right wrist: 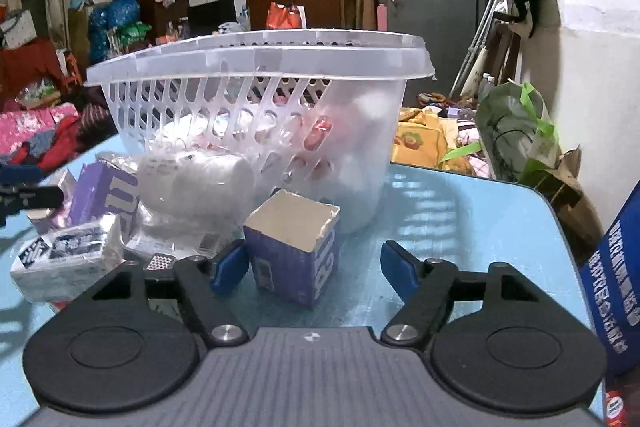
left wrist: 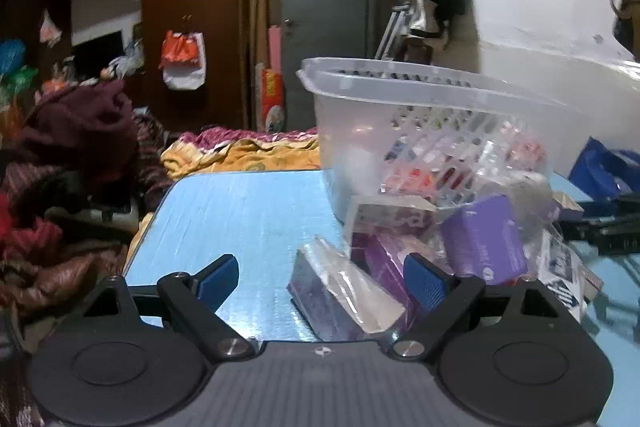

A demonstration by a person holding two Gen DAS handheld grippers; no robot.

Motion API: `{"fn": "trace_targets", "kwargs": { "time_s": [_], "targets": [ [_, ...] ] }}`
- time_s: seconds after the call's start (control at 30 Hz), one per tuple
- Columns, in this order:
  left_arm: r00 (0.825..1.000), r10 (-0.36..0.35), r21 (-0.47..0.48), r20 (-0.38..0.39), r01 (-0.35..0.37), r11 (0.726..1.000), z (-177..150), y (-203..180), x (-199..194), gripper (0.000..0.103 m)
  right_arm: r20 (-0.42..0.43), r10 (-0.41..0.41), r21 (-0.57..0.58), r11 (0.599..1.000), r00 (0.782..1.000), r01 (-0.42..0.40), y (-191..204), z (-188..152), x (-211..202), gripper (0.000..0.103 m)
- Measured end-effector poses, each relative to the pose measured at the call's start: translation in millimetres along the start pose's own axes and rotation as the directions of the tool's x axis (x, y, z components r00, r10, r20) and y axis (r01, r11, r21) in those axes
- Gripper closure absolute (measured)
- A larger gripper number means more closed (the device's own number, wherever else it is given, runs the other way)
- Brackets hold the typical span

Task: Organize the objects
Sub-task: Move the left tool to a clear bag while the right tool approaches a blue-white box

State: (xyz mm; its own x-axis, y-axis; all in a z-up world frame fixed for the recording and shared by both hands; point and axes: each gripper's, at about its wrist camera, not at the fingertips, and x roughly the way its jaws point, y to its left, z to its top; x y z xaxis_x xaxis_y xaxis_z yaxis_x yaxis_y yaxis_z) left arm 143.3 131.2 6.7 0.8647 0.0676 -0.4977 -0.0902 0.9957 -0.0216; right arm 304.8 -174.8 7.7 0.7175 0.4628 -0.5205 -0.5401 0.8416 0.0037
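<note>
Translucent plastic basket [right wrist: 256,95] is standing on the blue table [left wrist: 248,211], toward its far edge, partly filled with small packets showing through the slotted wall. Pile of loose items is lying on the table just in front of the basket: purple box [left wrist: 484,239], clear-wrapped purple pack [left wrist: 340,299], white wrapped roll [right wrist: 196,179], and a white-and-navy wrapped pack [right wrist: 68,259] nearer the left edge in the right wrist view.

Left gripper [left wrist: 320,279] is sitting released, jaws wide. The clear-wrapped pack is lying between them, nearer the right pad; can't tell if that pad is touching it. Nothing is being gripped.

Right gripper [right wrist: 316,267] is also released. An open-topped blue carton [right wrist: 296,247] is standing upright between its jaws, left pad just beside the carton's wall, right pad well apart from it. No squeeze visible.

Blue printed bag [right wrist: 612,275] is leaning at the table's right edge. Clothes and bags are crowding the room behind.
</note>
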Motion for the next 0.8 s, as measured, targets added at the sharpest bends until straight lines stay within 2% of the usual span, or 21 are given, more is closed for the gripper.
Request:
{"fn": "trace_targets", "kwargs": {
  "time_s": [0.07,0.13,0.17,0.27,0.37,0.53,0.6,0.63,0.67,0.73,0.8],
  "targets": [
    [1.0,0.026,-0.006,0.004,-0.026,1.0,-2,0,-3,0.011,-0.001,-0.02,-0.02,1.0,1.0,0.02,4,-2,-3,0.034],
    [0.999,0.052,-0.014,0.014,-0.051,0.999,-4,1,-5,0.011,0.0,-0.027,-0.029,0.999,1.0,0.027,4,-4,-2,0.048],
    [0.998,0.059,-0.024,0.018,-0.058,0.998,-6,3,-7,0.011,-0.001,-0.026,-0.029,0.999,1.0,0.026,2,-4,-1,0.05],
    [0.998,0.059,-0.05,0.024,-0.058,0.997,-9,8,-7,0.011,0.0,-0.023,-0.02,1.0,1.0,0.023,0,-3,-1,0.052],
    [0.996,0.09,-0.036,0.027,-0.089,0.995,-6,1,-2,0.011,-0.001,-0.018,-0.021,1.0,1.0,0.018,0,-3,-1,0.054],
    [0.992,0.129,0.065,-0.015,-0.127,0.99,-3,-19,9,0.012,0.001,-0.025,-0.024,0.999,1.0,0.025,1,-3,-1,0.056],
    [0.993,0.113,0.084,-0.018,-0.111,0.99,-3,-23,10,0.03,0.009,-0.024,-0.02,1.0,1.0,0.024,1,-3,-2,0.057],
    [0.996,0.09,0.086,-0.022,-0.087,0.992,-3,-23,11,0.049,0.016,-0.024,-0.017,1.0,1.0,0.024,1,-4,-3,0.057],
    [0.997,0.072,0.081,-0.02,-0.07,0.994,-4,-23,9,0.064,0.024,-0.025,-0.012,1.0,0.999,0.026,0,-4,-4,0.057],
    [0.998,0.065,0.085,0.0,-0.065,0.994,-5,-23,6,0.066,0.046,-0.028,-0.004,1.0,0.999,0.028,-1,-4,-8,0.057],
    [0.999,0.007,0.092,0.042,-0.011,0.996,-8,-23,-2,0.066,0.062,-0.023,0.0,1.0,0.998,0.023,-1,-4,-10,0.057]
  ]
}}
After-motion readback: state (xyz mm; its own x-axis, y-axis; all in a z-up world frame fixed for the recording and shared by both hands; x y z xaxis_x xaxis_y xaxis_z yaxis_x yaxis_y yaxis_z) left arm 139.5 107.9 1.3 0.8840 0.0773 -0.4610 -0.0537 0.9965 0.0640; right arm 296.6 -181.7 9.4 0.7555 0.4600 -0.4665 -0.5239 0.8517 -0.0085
